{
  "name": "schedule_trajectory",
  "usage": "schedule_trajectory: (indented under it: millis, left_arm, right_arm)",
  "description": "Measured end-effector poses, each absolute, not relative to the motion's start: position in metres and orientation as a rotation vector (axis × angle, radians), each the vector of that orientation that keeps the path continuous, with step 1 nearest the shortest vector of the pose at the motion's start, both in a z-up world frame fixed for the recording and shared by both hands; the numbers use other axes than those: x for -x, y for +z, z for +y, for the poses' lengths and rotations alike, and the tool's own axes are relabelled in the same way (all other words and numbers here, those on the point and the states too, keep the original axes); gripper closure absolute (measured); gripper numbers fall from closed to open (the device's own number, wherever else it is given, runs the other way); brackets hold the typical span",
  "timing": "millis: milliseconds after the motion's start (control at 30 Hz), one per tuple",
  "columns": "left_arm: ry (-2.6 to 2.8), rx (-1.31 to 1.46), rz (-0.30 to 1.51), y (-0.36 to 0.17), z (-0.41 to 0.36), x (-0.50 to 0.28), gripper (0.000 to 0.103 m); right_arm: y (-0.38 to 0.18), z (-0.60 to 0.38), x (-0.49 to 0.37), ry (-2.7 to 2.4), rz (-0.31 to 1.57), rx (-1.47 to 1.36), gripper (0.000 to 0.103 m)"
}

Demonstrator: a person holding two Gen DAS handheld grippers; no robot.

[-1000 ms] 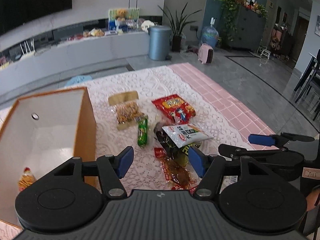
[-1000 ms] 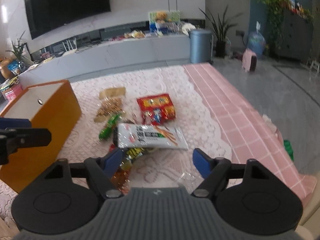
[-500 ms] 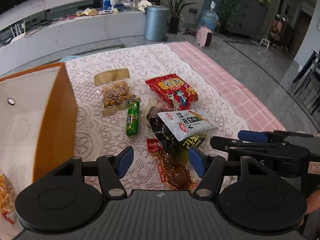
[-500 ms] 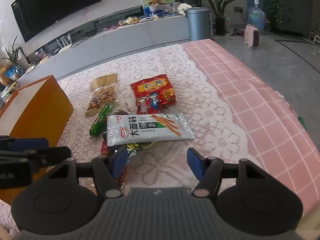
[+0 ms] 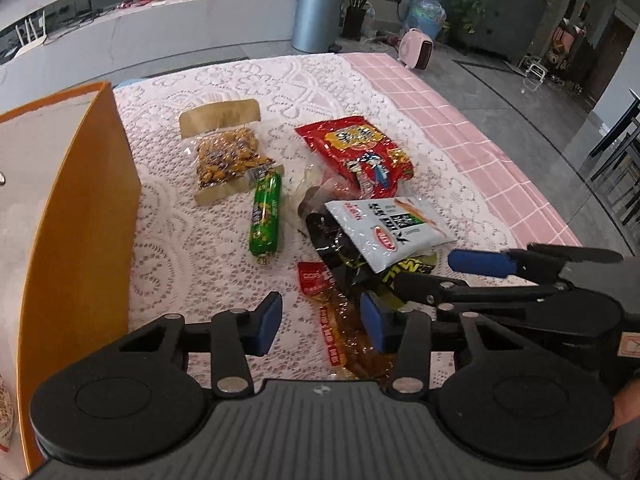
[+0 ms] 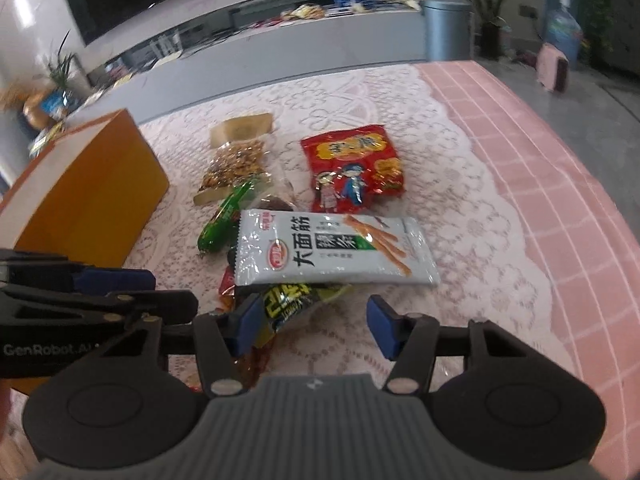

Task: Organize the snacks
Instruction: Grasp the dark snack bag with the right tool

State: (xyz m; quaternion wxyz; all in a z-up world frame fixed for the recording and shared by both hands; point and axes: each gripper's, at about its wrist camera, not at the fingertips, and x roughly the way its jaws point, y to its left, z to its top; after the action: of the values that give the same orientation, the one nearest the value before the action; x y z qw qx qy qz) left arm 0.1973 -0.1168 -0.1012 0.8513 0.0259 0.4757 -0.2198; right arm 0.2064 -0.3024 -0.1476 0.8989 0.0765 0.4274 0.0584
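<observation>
On the worktop: a white lace cloth (image 5: 208,240) covers the near part, with pink checked cloth (image 6: 540,168) along the right side.
Snack pile: several packets lie close together in the middle of the lace cloth, right of the box.
White packet (image 6: 332,252): flat and glossy, with black characters, a red oval logo and pictured orange sticks; it lies on top of the darker packets.
Red bag (image 6: 354,168): crinkled foil with yellow lettering and two cartoon children, just beyond the white packet.
Nut bag (image 5: 226,156): clear plastic showing brown and golden pieces, with a tan paper header at its far end.
Green sausage (image 5: 265,216): a slim tube in green printed wrap, touching the near edge of the nut bag.
Yellow-black packet (image 6: 292,296): partly tucked under the white packet.
Red-edged clear pouch (image 5: 340,332): holds brown pieces, nearest the left gripper.
Orange box (image 5: 76,248): open-topped, pale inside, on the left; one packet shows at its bottom corner.
Left gripper (image 5: 320,326): jaws closing, moderately apart, above the clear pouch; the pads do not press it.
Right gripper (image 6: 312,326): jaws closing, fairly wide; the yellow-black packet's end lies beside its left pad, not pinched.
</observation>
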Motion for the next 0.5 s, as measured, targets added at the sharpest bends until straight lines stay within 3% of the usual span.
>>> schedule_trajectory:
  millis: [300, 367, 400, 467, 500]
  left_arm:
    - [-0.405, -0.045, 1.026, -0.106, -0.11, -0.196, 0.05]
    - [-0.401, -0.042, 1.035, -0.108, -0.108, -0.196, 0.05]
    - [-0.399, -0.04, 1.038, -0.108, -0.107, -0.196, 0.05]
    - [-0.396, -0.034, 1.041, -0.109, -0.105, -0.195, 0.05]
    - [-0.395, -0.032, 1.041, -0.108, -0.105, -0.194, 0.05]
  right_arm:
    - [-0.169, -0.303, -0.233, 0.178, 0.969, -0.249, 0.04]
    - [-0.171, -0.303, -0.234, 0.2, 0.965, -0.285, 0.057]
    - [-0.17, -0.302, -0.233, 0.225, 0.96, -0.304, 0.072]
    - [-0.168, -0.301, -0.232, 0.242, 0.953, -0.317, 0.077]
    - [-0.166, -0.302, -0.23, 0.241, 0.945, -0.316, 0.085]
